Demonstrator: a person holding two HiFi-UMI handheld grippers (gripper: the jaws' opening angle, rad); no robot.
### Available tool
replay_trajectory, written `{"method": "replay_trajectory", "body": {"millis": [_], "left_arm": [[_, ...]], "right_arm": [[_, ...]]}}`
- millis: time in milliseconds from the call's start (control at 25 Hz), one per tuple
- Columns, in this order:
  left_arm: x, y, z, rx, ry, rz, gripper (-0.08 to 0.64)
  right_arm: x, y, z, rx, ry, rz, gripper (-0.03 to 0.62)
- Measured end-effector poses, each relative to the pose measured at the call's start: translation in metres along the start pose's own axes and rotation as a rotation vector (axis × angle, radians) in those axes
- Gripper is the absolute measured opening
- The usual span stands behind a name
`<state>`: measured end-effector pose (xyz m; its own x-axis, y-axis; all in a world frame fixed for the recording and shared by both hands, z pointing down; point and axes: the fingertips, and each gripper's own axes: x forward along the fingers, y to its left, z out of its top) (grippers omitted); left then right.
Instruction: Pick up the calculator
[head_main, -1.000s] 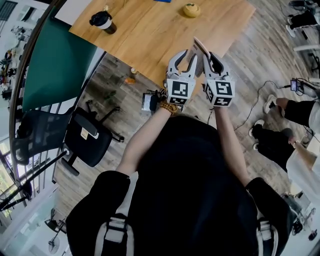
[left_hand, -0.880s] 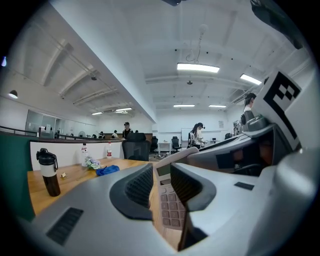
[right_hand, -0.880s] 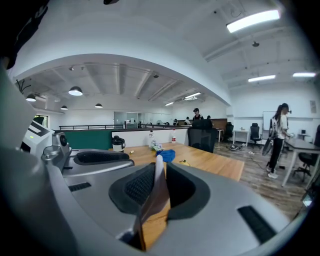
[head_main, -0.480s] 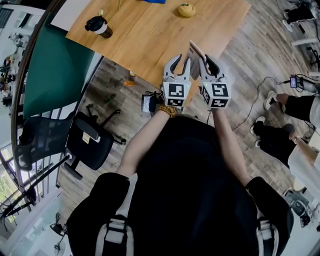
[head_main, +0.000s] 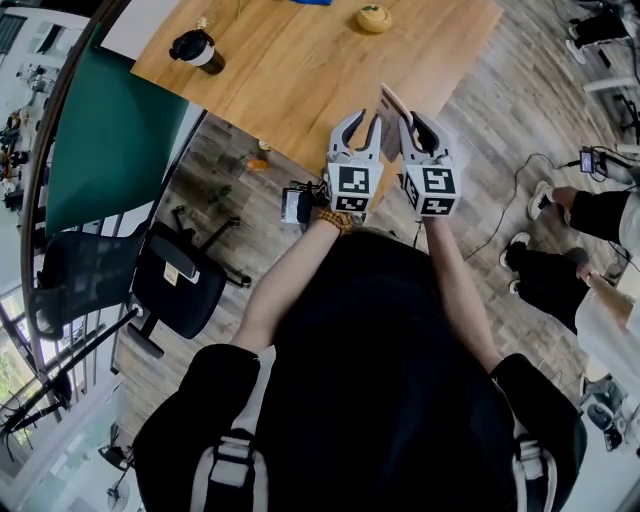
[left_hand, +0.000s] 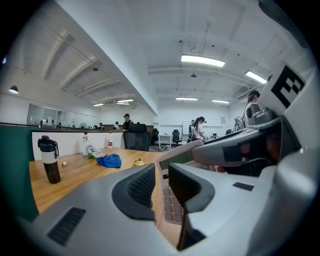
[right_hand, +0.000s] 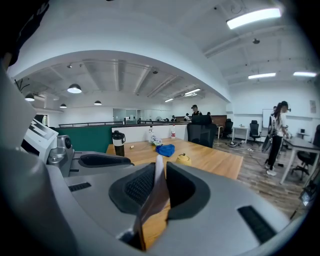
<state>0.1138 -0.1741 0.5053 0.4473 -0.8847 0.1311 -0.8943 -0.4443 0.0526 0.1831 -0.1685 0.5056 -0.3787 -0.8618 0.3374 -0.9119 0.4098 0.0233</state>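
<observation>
Pickup looks done: calculator (head_main: 390, 103) is up off the table (head_main: 300, 90), clamped edge-on in the right gripper (head_main: 413, 122), while the left gripper (head_main: 360, 125) beside it has just been closing to a narrow gap, nothing pinched, so 0 steps left.

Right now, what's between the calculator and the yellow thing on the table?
Bare wooden tabletop only, per the head view: nothing between the light flat calculator and the small round yellow object.
</observation>
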Motion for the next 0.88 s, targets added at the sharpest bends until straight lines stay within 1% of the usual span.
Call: {"method": "replay_trajectory", "body": {"millis": [520,880], "left_arm": [[-0.002,-0.004,-0.005,0.001,0.006,-0.010,0.081],[0.001,-0.005,-0.008,-0.005,0.015,-0.002,0.081]], "right_arm": [[0.001,0.000,-0.012,-0.024,0.030,-0.012,0.075],[0.002,0.002,-0.014,-0.049,0.049,-0.002,0.075]]}}
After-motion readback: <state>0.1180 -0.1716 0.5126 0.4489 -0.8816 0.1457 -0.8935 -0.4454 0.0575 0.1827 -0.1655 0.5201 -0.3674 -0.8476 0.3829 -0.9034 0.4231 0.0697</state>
